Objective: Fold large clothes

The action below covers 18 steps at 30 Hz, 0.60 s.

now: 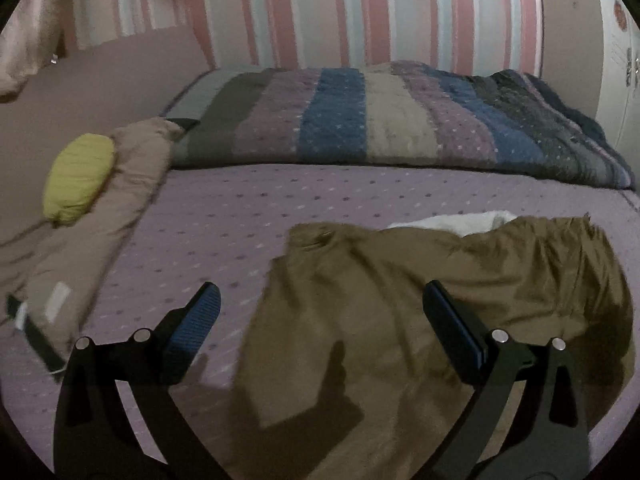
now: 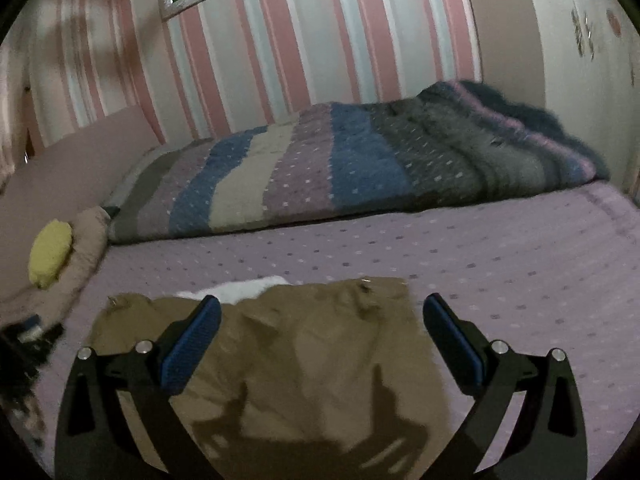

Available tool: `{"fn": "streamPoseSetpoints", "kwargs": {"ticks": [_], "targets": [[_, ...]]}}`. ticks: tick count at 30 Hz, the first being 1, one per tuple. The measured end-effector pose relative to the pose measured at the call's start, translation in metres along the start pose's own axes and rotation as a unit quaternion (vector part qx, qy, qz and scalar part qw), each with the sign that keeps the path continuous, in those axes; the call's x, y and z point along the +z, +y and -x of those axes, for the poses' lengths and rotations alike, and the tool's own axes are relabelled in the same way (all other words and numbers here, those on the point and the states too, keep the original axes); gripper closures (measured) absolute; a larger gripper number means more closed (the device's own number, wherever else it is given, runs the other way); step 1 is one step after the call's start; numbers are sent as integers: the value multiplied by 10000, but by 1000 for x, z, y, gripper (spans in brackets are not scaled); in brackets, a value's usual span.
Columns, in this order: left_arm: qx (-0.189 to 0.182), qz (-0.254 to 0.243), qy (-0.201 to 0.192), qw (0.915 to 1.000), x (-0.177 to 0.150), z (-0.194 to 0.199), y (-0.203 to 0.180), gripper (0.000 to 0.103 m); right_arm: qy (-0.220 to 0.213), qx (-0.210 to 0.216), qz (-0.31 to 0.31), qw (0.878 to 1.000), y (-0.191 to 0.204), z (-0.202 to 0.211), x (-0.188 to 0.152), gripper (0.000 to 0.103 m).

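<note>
A large brown garment (image 1: 420,320) lies rumpled on the lilac dotted bedsheet (image 1: 224,224); a white lining (image 1: 452,222) shows at its far edge. My left gripper (image 1: 320,296) hovers open above the garment's left part, holding nothing. In the right wrist view the same brown garment (image 2: 304,360) lies below, with the white lining (image 2: 240,290) at its far left edge. My right gripper (image 2: 322,306) is open above the garment's far edge, its fingers wide apart and holding nothing.
A striped folded quilt (image 1: 380,120) lies across the far side of the bed against the pink striped wall (image 1: 360,12). A beige garment (image 1: 100,232) with a yellow bundle (image 1: 78,178) on it sits at the left. A white cupboard (image 2: 580,60) stands at the right.
</note>
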<state>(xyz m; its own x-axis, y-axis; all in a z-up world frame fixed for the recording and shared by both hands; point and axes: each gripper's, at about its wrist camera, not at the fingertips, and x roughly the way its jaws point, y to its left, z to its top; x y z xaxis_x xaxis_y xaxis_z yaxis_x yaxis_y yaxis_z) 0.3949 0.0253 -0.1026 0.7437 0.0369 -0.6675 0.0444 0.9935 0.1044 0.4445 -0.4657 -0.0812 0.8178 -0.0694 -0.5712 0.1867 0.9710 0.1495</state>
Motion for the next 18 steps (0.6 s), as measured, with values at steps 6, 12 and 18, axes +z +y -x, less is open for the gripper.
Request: {"fn": "streamPoseSetpoints", "kwargs": {"ticks": [6,12,18], "targets": [[160,132,199,9996,-25,20,32,3,42,-267,134,9995,-11,38,-19,2],[74,330,462,9984,-58,25,45,3,211,-426,139,9988,-31,59,-53,2],[99,208,713,9972,-89,9,41,3,608,-513,373,9961,-40,52,-86,2]]}}
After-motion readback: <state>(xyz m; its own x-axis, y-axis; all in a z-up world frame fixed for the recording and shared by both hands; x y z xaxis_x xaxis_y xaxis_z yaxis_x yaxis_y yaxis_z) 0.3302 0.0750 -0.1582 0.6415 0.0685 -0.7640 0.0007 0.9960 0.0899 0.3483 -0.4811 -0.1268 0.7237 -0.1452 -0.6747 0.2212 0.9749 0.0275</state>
